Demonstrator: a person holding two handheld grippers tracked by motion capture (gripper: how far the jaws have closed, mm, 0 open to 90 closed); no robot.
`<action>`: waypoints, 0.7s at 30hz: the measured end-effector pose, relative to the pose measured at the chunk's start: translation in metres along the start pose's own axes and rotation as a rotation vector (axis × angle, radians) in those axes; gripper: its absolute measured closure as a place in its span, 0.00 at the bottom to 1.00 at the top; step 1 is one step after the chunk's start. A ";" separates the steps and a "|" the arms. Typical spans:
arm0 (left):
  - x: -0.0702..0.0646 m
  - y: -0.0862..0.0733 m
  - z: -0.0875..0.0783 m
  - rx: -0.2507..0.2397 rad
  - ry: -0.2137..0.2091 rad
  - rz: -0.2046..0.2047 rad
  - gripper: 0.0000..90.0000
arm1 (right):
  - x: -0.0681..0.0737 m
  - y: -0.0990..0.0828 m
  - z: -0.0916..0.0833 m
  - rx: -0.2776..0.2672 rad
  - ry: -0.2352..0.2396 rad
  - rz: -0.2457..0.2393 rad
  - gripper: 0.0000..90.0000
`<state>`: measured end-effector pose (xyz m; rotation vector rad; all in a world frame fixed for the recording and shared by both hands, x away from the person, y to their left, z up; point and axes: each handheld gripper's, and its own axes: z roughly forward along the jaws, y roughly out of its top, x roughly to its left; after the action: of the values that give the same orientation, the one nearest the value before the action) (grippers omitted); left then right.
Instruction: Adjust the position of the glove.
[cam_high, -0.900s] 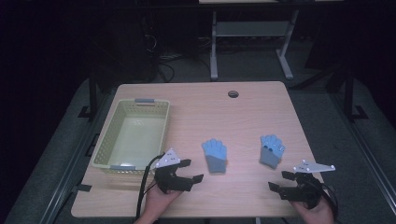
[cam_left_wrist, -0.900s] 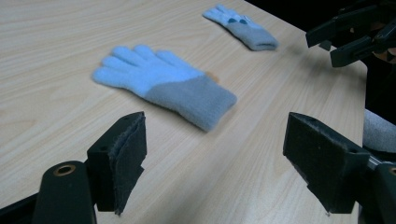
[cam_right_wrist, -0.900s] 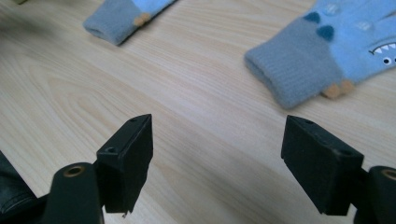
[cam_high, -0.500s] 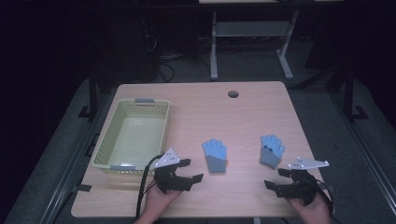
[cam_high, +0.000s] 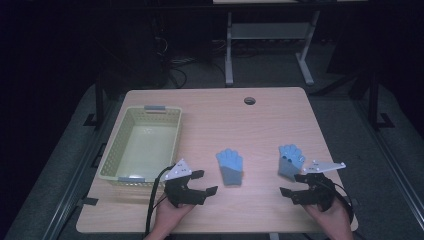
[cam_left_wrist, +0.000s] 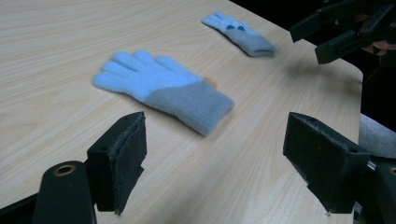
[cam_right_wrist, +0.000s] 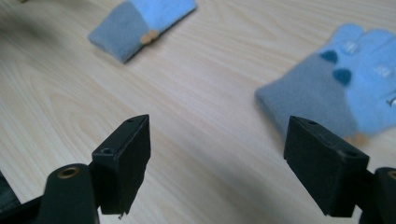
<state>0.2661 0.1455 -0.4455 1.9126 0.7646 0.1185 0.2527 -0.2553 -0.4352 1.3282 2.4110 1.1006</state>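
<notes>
Two light-blue gloves with grey cuffs lie flat on the wooden table. The middle glove (cam_high: 230, 166) (cam_left_wrist: 163, 91) (cam_right_wrist: 140, 21) is just ahead of my left gripper (cam_high: 207, 182) (cam_left_wrist: 217, 140), which hovers open with nothing between its jaws. The right glove (cam_high: 290, 159) (cam_right_wrist: 327, 88) (cam_left_wrist: 240, 35) lies close in front of my right gripper (cam_high: 291, 184) (cam_right_wrist: 217, 140), also open and empty, with the cuff nearest its jaws. In the left gripper view the right gripper (cam_left_wrist: 345, 28) appears at the far upper right.
A pale yellow-green plastic basket (cam_high: 173, 145), empty, stands on the left half of the table beside my left gripper. A round cable hole (cam_high: 249, 100) sits near the far edge. Bare tabletop lies between and beyond the gloves.
My right gripper has edged slightly forward and left toward the right glove. The left gripper and both gloves have stayed put.
</notes>
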 end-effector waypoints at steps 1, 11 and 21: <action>0.000 0.000 0.000 0.003 -0.001 0.001 0.24 | -0.001 0.006 0.001 0.010 0.004 -0.004 0.25; -0.002 0.001 -0.002 -0.005 -0.002 0.007 0.24 | -0.001 0.028 0.002 0.017 0.015 -0.016 0.24; -0.005 0.003 0.001 -0.013 -0.010 0.026 0.24 | -0.006 0.050 -0.001 0.036 0.013 -0.038 0.25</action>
<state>0.2641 0.1415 -0.4417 1.9104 0.7308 0.1297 0.2883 -0.2439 -0.4016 1.2843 2.4664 1.0649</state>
